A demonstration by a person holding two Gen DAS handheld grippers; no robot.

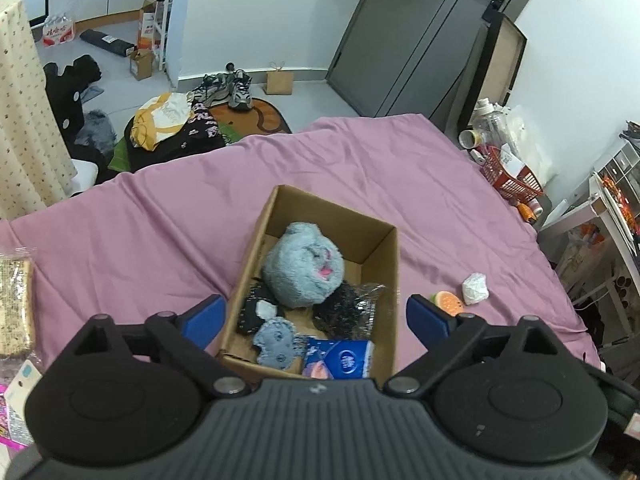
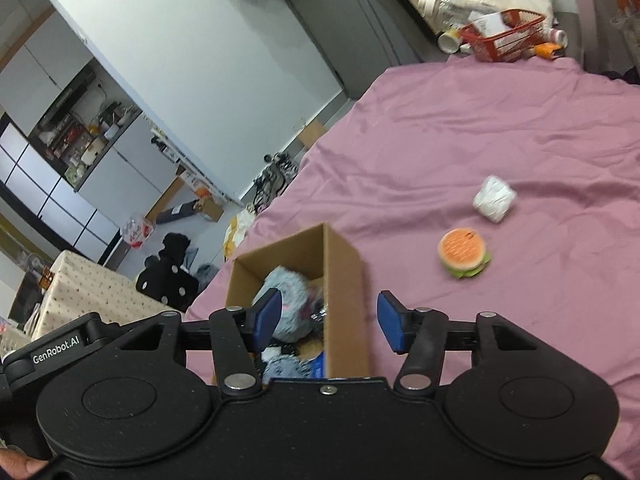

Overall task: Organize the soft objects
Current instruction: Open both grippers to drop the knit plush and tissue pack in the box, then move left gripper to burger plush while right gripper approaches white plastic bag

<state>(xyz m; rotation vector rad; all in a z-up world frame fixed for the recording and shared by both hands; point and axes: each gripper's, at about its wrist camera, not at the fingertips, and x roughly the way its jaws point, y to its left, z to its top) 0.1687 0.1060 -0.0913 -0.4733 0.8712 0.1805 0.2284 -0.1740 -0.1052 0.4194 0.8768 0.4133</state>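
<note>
Foam-soft, light burger (image 2: 464, 253) at 1 o'clock of the box (image 2: 346, 300) suits a gentle mid-height pinch; both grippers (image 1: 316, 312) (image 2: 328, 322) gape empty.

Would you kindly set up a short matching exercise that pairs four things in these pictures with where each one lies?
Things:
1. grey plush toy
2. burger toy
3. red basket
4. blue tissue pack

Places:
A. far edge of the pink sheet
B. near corner of the cardboard box
C. middle of the box
D. bare sheet beside a white bundle

Pairs: 1-C, 2-D, 3-A, 4-B
</note>
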